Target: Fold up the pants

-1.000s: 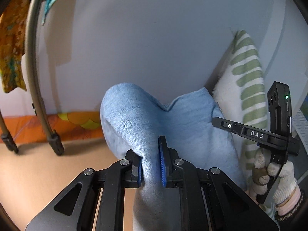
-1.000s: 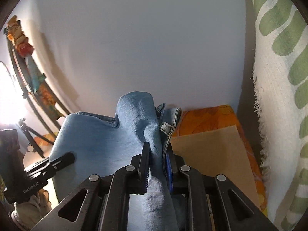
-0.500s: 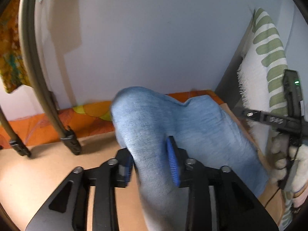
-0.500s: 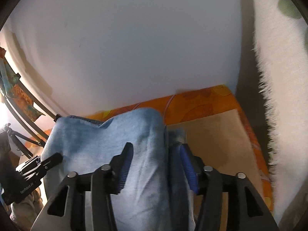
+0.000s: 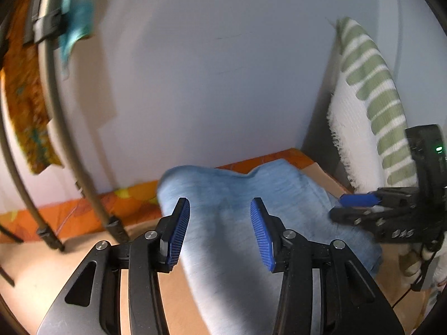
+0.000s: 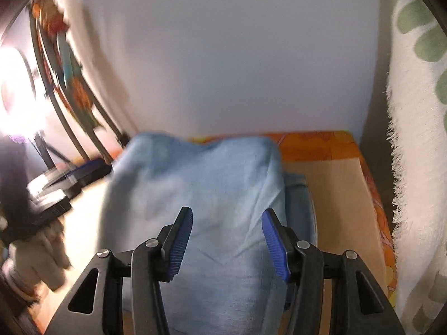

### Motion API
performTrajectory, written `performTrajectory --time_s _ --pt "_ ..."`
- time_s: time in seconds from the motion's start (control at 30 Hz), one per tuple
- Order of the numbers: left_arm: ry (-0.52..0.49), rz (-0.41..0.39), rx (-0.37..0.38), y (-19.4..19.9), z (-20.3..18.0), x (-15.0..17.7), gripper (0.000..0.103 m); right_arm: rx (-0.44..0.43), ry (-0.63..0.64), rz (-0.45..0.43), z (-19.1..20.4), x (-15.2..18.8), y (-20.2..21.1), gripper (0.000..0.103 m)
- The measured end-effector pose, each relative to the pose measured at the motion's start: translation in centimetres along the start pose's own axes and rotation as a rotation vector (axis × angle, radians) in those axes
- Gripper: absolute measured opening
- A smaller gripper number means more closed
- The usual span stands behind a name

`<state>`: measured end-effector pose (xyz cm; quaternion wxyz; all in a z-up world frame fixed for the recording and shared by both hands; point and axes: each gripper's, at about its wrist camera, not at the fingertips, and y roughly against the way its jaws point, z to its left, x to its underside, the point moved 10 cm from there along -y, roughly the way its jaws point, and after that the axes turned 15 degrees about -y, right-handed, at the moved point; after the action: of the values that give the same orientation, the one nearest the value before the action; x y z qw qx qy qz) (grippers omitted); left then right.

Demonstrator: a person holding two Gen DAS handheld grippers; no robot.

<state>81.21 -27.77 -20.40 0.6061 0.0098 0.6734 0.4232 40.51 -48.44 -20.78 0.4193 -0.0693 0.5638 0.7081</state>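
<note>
Letting go of a fold: the left gripper (image 5: 220,233) stands with its blue pads spread and opening further, the light-blue pants (image 5: 251,209) lying slack between them and no pad pressing the cloth. A second ago the same pads pinched a raised ridge of denim; that ridge has since sunk into a low mound at the centre of the left wrist frame. The right gripper (image 6: 226,241) tells the same story in its own view: jaws parted, its earlier pinch on the fabric released, the pants (image 6: 201,195) spread across the middle of the frame with a darker lower layer peeking out at the right edge. The garment rests on the tan tabletop (image 6: 338,195), bordered at the back by an orange patterned cloth (image 6: 315,145) along the white wall. A green-striped white towel (image 5: 371,97) hangs at the right of the left view, with curved rack legs (image 5: 83,167) at the left. With both grips released and the upper layer laid over the lower, this fold appears to have been set down; whether another fold is needed cannot be judged from here.
</note>
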Motion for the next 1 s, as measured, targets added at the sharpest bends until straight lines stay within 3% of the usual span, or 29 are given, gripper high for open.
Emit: performTrajectory --time_s 0.2,0.27,0.43,0.87,1.0 --pt "-0.046 0.15 0.017 -4.2 -0.2 2.9 0.044 0.049 -0.055 0.054 -2.9 0.9 -2.7 0.046" --pt "-0.047 0.166 0.016 -4.7 -0.1 3.8 0.044 0.046 -0.074 0.061 -3.6 1.2 -3.1 0.041" --pt "-0.052 0.179 0.004 -4.4 -0.5 4.5 0.044 0.048 -0.119 0.071 -5.1 2.0 -3.9 0.041" --pt "-0.006 0.146 0.068 5.8 -2.5 5.7 0.045 0.077 -0.156 -0.039 -3.7 3.6 3.6 0.046" --pt "0.007 0.115 0.085 9.9 -3.5 5.6 0.052 0.091 -0.137 -0.089 -1.8 4.7 7.2 0.051"
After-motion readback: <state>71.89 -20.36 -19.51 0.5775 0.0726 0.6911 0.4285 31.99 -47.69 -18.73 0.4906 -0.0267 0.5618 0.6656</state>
